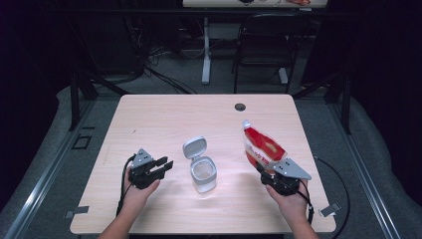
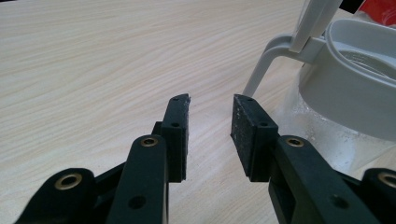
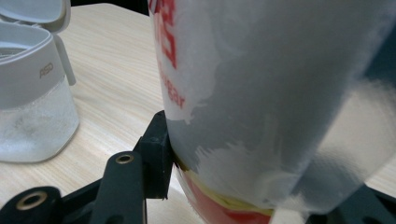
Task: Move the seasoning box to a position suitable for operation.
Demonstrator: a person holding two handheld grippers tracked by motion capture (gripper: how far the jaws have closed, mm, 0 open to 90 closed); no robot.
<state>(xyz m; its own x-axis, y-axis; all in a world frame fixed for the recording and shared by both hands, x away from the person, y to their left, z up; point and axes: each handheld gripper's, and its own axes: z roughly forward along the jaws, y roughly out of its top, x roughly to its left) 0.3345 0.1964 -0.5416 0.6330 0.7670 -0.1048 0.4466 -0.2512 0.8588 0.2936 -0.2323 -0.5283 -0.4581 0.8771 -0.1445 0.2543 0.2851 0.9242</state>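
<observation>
A clear jar (image 1: 203, 174) with a grey collar and its grey flip lid (image 1: 193, 147) standing open sits mid-table. In the left gripper view the jar (image 2: 345, 93) is close on the right. My left gripper (image 1: 163, 165) rests low on the table left of the jar, open with nothing between its jaws (image 2: 211, 121). My right gripper (image 1: 268, 174) is shut on the lower part of a red and white pouch (image 1: 261, 147), holding it up, tilted, right of the jar. In the right gripper view the pouch (image 3: 261, 93) hides the right jaw; the jar (image 3: 32, 93) is at the left.
The pale wooden table (image 1: 164, 114) has a round cable hole (image 1: 240, 106) near its far edge. Cables trail from both grippers toward the front edge. A chair (image 1: 263, 47) and a desk leg stand on the floor beyond the table.
</observation>
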